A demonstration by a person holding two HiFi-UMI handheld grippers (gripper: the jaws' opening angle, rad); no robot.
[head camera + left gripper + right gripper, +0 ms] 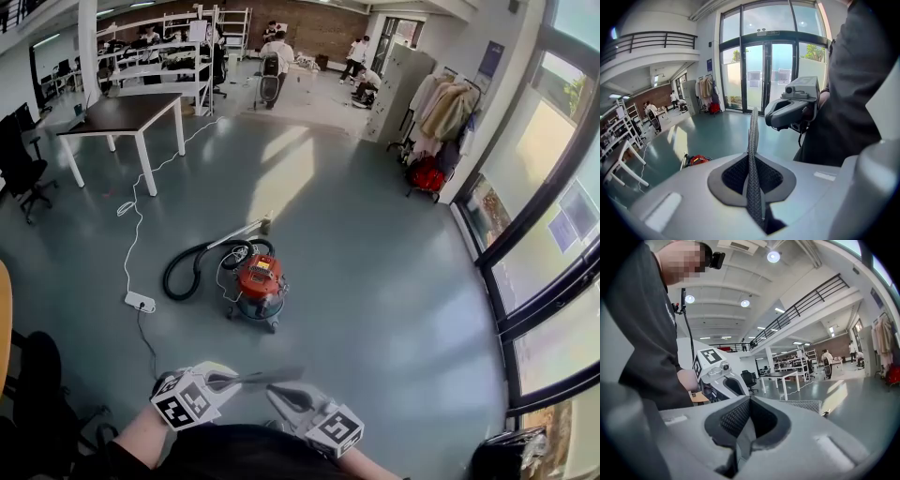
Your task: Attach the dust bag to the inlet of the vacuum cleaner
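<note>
The vacuum cleaner [259, 284], a dark drum with a red top, stands on the floor ahead of me, and its black hose [187, 267] loops to its left. It also shows small in the left gripper view, vacuum cleaner [697, 160]. A thin grey mesh dust bag [264, 378] is seen edge-on in my left gripper [230, 381], which is shut on it; dust bag [752, 140] rises between the left gripper [751, 159] pads. My right gripper [282, 393] hangs just beside it, jaws closed with nothing visible between them; right gripper [750, 400], dust bag [805, 405] beyond.
A white cable runs from a power strip [140, 301] on the floor toward a white-legged table [127, 114]. An office chair [21, 164] stands at the left. Clothes racks [441, 117] and glass doors line the right. People are far back in the hall.
</note>
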